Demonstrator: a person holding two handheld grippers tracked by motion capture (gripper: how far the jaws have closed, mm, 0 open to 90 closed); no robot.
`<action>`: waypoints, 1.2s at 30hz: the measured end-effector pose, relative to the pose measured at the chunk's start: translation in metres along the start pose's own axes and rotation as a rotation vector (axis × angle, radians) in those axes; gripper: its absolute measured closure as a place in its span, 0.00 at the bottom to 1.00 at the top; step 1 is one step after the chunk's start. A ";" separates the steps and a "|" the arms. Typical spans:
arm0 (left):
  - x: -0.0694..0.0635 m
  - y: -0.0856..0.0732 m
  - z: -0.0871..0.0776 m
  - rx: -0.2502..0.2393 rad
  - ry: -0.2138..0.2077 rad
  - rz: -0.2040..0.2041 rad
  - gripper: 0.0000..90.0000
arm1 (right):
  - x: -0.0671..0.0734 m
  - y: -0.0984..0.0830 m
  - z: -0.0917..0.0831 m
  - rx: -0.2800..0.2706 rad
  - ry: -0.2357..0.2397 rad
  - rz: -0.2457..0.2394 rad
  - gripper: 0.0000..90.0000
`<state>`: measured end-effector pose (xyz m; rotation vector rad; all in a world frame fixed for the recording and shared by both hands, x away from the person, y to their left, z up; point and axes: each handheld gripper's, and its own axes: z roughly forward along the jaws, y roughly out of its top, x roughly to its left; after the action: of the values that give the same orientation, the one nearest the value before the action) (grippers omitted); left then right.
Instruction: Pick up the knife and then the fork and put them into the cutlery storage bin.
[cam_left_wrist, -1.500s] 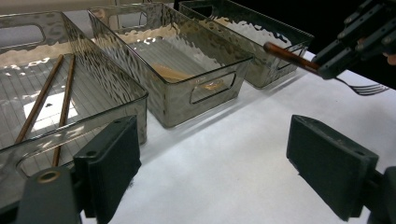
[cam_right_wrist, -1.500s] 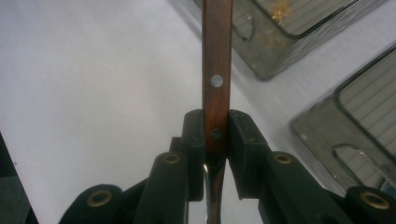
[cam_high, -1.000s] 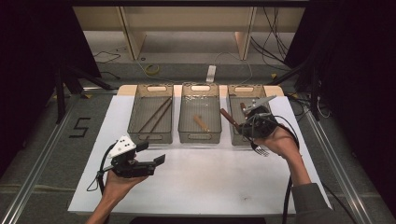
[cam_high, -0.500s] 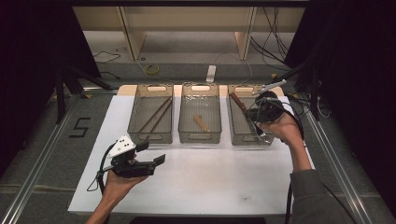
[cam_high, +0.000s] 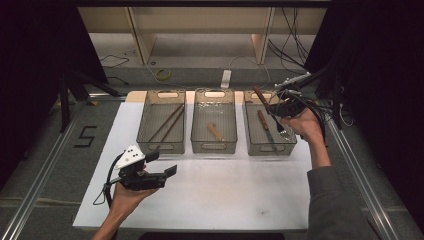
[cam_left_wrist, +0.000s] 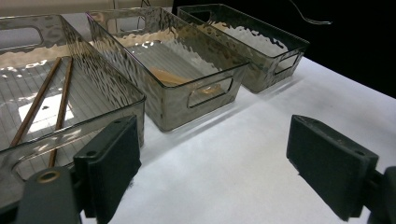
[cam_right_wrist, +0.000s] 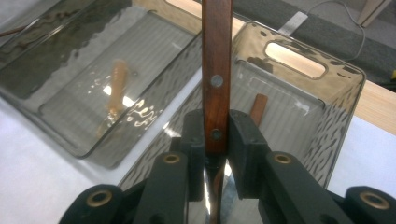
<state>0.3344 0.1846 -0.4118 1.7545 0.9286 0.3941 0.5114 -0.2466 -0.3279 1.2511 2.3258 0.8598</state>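
Three clear ribbed plastic bins side by side along the far edge of a white sheet (cam_high: 225, 200) spread over the tabletop, near half of the sheet bare and open. Dark floor beyond the left and right edges, metal rails alongside.

Right gripper (cam_high: 280, 107) held above the right bin (cam_high: 287, 145) near the far right corner, jaws clenched flat on the wooden handle of a fork (cam_right_wrist: 216, 70); handle sticking up and away past the jaws toward the far edge, two metal rivets set in the reddish-brown wood, metal tines pointing down by the hand toward the bin. Inside that bin, a second wooden-handled utensil (cam_high: 263, 125) lying lengthwise on the bottom.

Left gripper (cam_high: 167, 162) low over the near left part of the sheet, well apart from the fork, jaws released and spread wide, nothing between the flat black pads, aimed toward the bins.

Left bin (cam_high: 161, 146) holding two thin brown chopsticks (cam_left_wrist: 44, 100) lying close together, slightly angled. Middle bin (cam_high: 214, 145) holding one short pale wooden piece (cam_high: 215, 131), exact shape hard to tell through the rippled wall. Oval handle slots cut into the short ends of each bin
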 end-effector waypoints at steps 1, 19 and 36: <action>0.000 0.000 0.000 0.000 0.000 0.000 0.19 | -0.002 0.000 0.001 -0.003 0.001 0.006 0.86; 0.000 0.000 0.000 -0.001 0.001 -0.002 0.19 | -0.019 0.004 0.027 0.018 -0.016 0.090 0.86; 0.000 0.000 0.000 0.000 0.000 -0.001 0.19 | -0.022 0.002 0.042 0.046 -0.034 0.105 0.86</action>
<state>0.3343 0.1848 -0.4117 1.7539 0.9293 0.3934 0.5483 -0.2496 -0.3567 1.4064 2.2826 0.8154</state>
